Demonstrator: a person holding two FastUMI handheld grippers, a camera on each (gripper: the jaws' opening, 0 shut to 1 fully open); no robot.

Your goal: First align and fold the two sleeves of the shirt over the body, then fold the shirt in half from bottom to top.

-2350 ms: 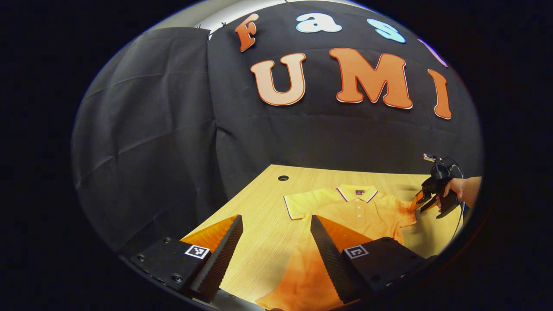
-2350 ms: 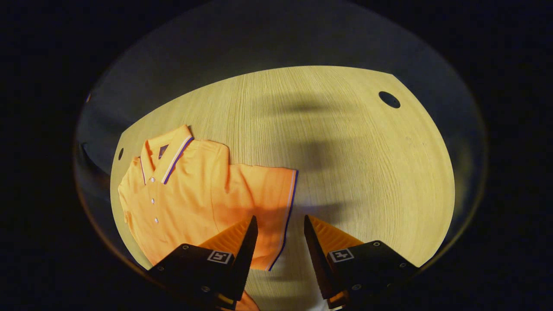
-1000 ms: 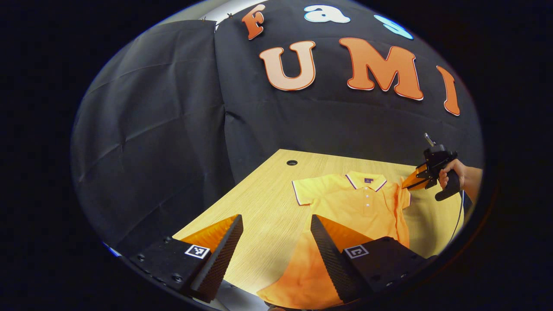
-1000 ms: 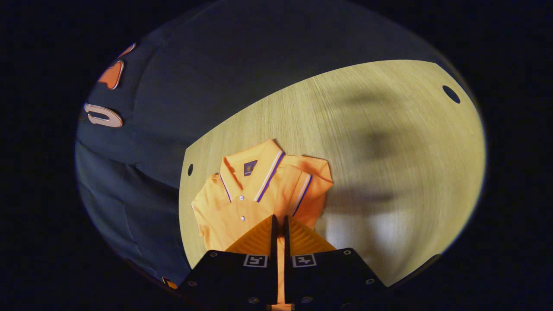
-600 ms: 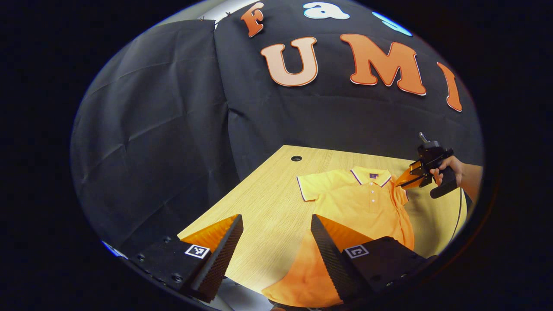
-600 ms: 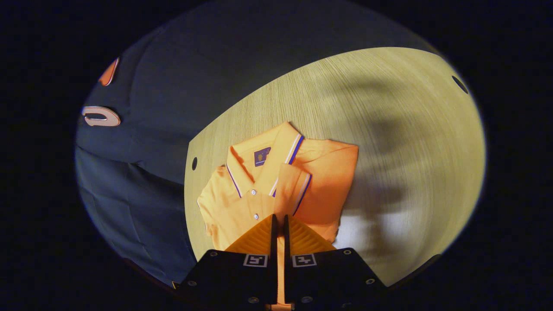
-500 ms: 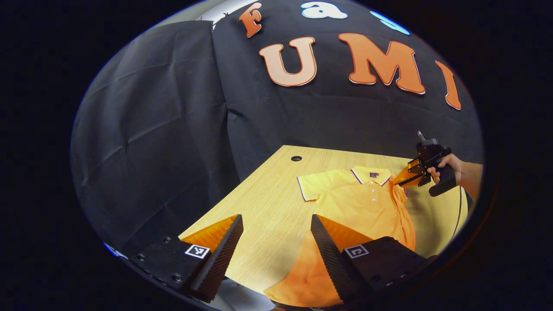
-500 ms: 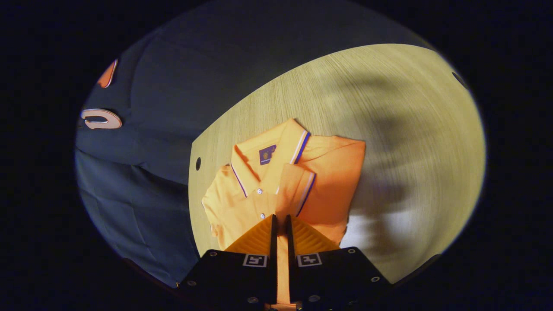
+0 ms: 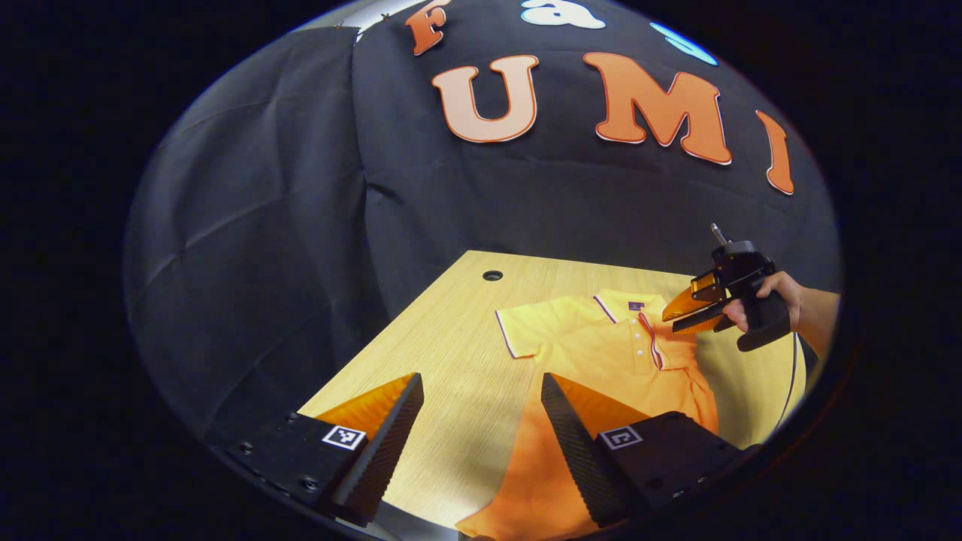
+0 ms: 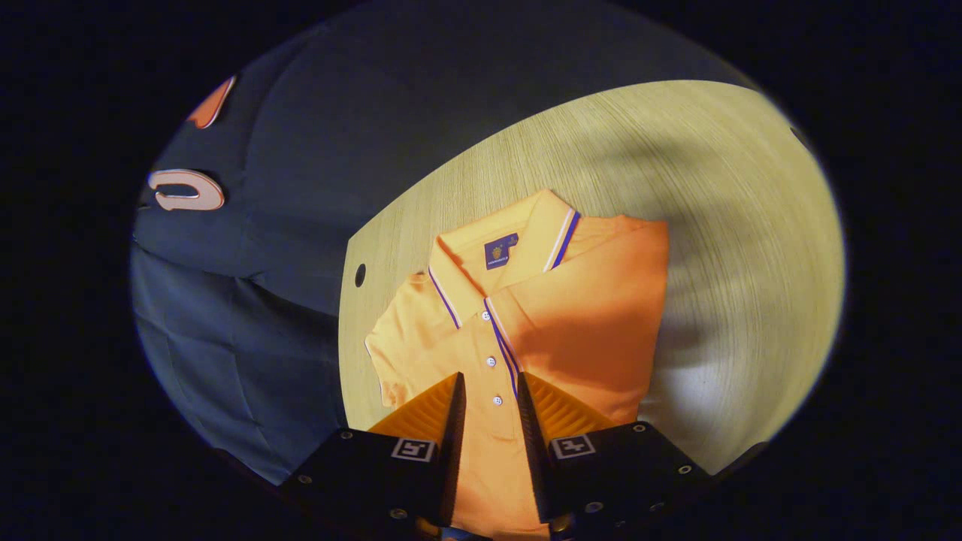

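1. Shirt [image 10: 526, 330]: an orange polo with a striped collar, lying flat on the wooden table [image 10: 736, 248], collar toward the booth's dark cloth wall [image 9: 263, 248]. In the left gripper view the shirt [image 9: 601, 353] lies across the far right part of the table [image 9: 443, 361].
2. Right sleeve [image 10: 594, 308]: folded over the body of the shirt, its striped cuff edge lying along the button placket.
3. Left sleeve [image 9: 526, 323]: spread flat on the table, out to the side of the body.
4. Right claw [image 10: 491, 394]: fingers parted by a narrow gap, with nothing between them; it hangs just above the shirt's button placket. In the left gripper view this claw [image 9: 680, 319], held by a hand [image 9: 766, 300], sits over the folded sleeve beside the collar.
5. Left claw [image 9: 481, 406]: fingers wide apart, holding nothing, near the table's front edge; the shirt's lower hem lies beside its right finger.
6. Cable hole [image 9: 492, 276]: a round opening in the table near its far left corner.
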